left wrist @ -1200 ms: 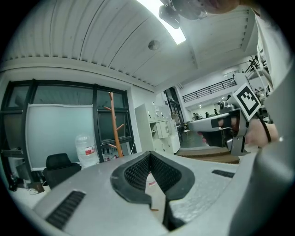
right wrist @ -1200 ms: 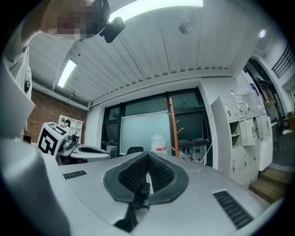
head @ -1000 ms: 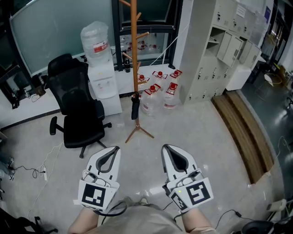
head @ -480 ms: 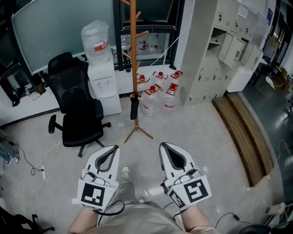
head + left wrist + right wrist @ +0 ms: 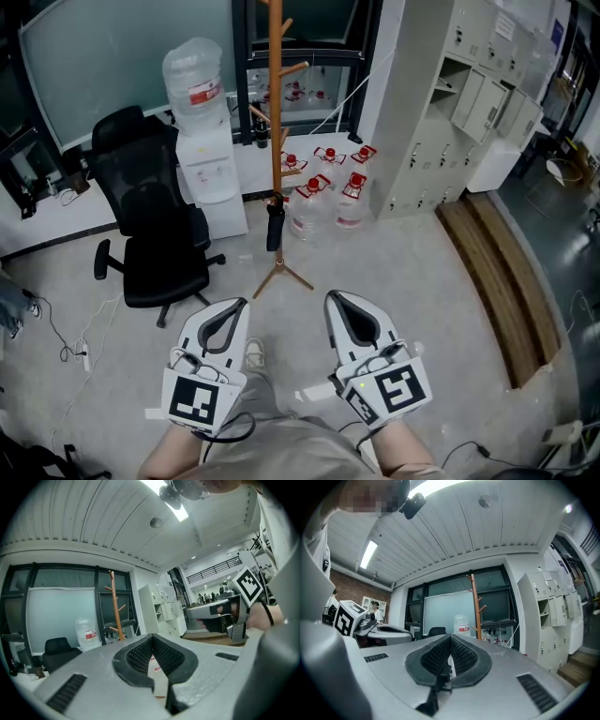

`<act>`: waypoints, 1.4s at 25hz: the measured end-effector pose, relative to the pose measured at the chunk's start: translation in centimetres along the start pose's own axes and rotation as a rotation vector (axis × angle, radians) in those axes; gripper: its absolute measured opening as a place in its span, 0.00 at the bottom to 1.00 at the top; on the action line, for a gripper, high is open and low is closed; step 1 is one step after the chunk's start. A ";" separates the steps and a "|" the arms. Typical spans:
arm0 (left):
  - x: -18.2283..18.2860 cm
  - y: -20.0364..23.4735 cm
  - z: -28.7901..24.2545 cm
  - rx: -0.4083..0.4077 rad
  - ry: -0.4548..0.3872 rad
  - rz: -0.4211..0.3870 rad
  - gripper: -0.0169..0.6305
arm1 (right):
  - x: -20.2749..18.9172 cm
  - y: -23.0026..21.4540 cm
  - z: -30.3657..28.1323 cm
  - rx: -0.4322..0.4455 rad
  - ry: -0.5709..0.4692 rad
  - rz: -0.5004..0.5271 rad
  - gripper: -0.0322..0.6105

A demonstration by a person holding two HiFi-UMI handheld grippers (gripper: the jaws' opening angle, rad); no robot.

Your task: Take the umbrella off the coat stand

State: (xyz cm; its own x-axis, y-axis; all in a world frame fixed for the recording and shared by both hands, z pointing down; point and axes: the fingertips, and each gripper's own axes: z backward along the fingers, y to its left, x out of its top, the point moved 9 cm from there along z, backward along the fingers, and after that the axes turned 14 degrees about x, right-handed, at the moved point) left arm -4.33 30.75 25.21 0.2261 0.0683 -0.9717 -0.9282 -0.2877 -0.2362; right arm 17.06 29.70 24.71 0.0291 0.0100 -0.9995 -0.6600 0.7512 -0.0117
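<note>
A wooden coat stand (image 5: 277, 141) rises from the floor ahead of me, its tripod foot near the middle of the head view. A black folded umbrella (image 5: 273, 225) hangs low on its pole, just above the foot. My left gripper (image 5: 239, 302) and right gripper (image 5: 333, 296) are held side by side in front of me, both well short of the stand, both shut with nothing in them. The stand's pole shows far off in the left gripper view (image 5: 115, 606) and the right gripper view (image 5: 476, 606), beyond the closed tips (image 5: 152, 637) (image 5: 450, 638). I cannot make out the umbrella in either gripper view.
A black office chair (image 5: 155, 220) and a water dispenser (image 5: 206, 141) stand left of the stand. Several water jugs (image 5: 323, 187) sit behind it on the right. Grey lockers (image 5: 450, 103) and a wooden ramp (image 5: 492, 272) lie to the right. Cables (image 5: 56, 347) trail at left.
The person has stepped toward the stand: a shoe now shows on the floor between the grippers, and both grippers have shifted slightly forward. Both stay shut.
</note>
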 end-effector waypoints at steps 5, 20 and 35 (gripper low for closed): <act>-1.1 1.4 -2.9 -0.009 0.015 0.011 0.04 | -0.8 -1.9 -2.6 -0.009 0.004 -0.008 0.06; -3.0 9.3 -15.2 -0.049 0.044 0.044 0.04 | -0.9 -9.2 -14.5 -0.055 0.042 -0.038 0.06; -4.4 18.6 -28.8 -0.123 0.031 0.064 0.04 | -0.3 -16.5 -27.8 -0.129 0.058 -0.034 0.06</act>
State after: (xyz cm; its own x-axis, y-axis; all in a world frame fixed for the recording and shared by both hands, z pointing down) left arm -14.09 -2.46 25.16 0.1788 0.0175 -0.9837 -0.8979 -0.4059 -0.1704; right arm 7.09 -1.01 24.46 0.0122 -0.0555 -0.9984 -0.7507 0.6590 -0.0458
